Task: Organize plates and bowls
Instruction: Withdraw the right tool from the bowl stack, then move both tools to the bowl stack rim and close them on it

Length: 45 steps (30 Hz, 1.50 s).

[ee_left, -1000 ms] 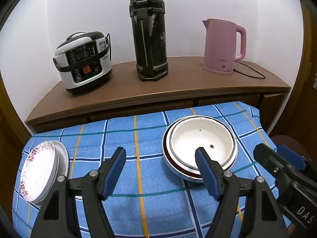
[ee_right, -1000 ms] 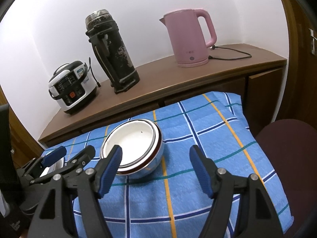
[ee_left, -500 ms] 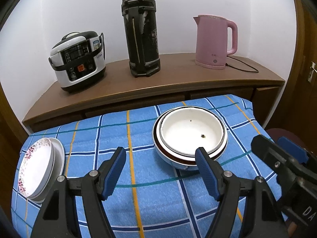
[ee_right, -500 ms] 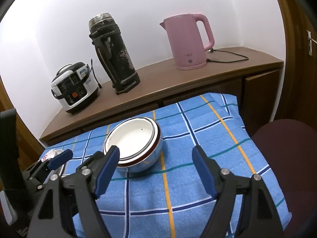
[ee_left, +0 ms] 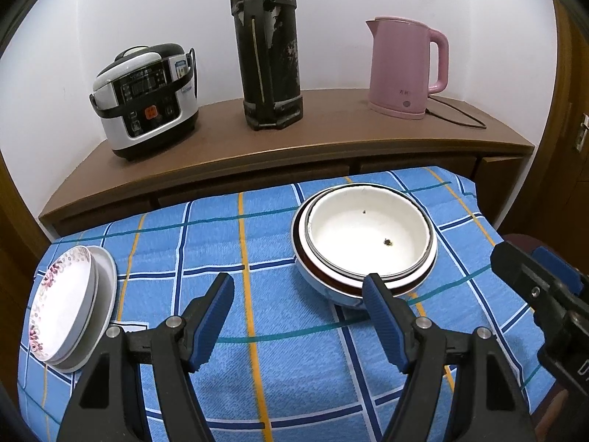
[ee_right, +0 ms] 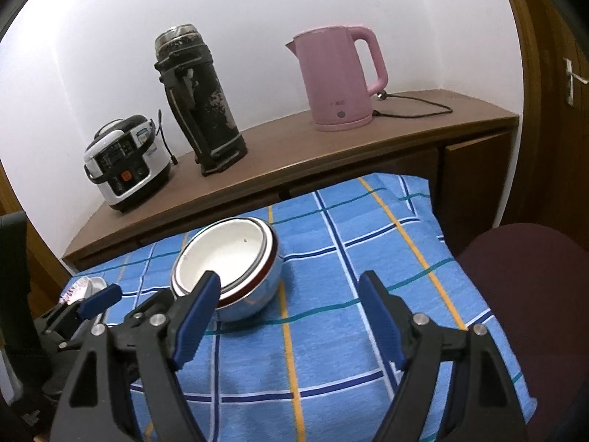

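Plainly, the nested bowls (ee_left: 368,237) sit mid-tabletop (ee_left: 272,335), just ahead-right of the left gripper (ee_left: 298,318), ahead-left of the right gripper (ee_right: 289,318); both spread, empty, the right's jaws just widening. Plates (ee_left: 70,305) lie far left.

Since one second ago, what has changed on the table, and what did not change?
The right gripper has just been opening its jaws, nothing between them. The left gripper stays open and empty. The nested bowls and stacked plates lie where they were.
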{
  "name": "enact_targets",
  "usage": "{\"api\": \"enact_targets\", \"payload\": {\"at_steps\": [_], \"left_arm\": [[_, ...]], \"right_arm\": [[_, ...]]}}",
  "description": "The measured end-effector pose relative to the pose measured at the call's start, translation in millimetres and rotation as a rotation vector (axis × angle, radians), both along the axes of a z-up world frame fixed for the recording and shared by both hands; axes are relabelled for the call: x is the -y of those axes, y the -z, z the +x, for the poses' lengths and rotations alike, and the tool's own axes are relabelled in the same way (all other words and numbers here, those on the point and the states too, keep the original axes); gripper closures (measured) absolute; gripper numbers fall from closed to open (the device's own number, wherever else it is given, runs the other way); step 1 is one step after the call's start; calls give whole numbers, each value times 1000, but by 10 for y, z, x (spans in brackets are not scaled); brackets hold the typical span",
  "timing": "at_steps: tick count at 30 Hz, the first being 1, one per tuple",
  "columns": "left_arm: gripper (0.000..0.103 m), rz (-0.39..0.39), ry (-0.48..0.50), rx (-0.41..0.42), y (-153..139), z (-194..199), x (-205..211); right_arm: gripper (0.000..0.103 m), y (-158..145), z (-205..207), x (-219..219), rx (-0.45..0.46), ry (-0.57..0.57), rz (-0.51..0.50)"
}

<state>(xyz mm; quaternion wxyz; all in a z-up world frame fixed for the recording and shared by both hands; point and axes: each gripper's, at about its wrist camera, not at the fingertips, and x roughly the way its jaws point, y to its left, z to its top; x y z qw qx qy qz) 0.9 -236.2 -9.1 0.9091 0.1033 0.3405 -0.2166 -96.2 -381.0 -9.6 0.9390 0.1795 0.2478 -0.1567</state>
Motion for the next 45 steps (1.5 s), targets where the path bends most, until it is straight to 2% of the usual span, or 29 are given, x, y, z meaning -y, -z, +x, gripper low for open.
{"api": "enact_targets", "payload": {"at_steps": [10,16,25,45], "left_arm": [[29,-24,-60,-2,41,154,-205],[28,-52,-65,1,-13,272,-185],[28,-50,-75,8,-64,435,-82],[28,-59,-61,-8,-42,611,55]], "right_arm": [[22,-18,33,37,25,-13,-53],[22,-44,184,19,34,-46,-83],[22,-45,391,86,58,-54,-31],[22,-3,618,108,6,-72,-76]]}}
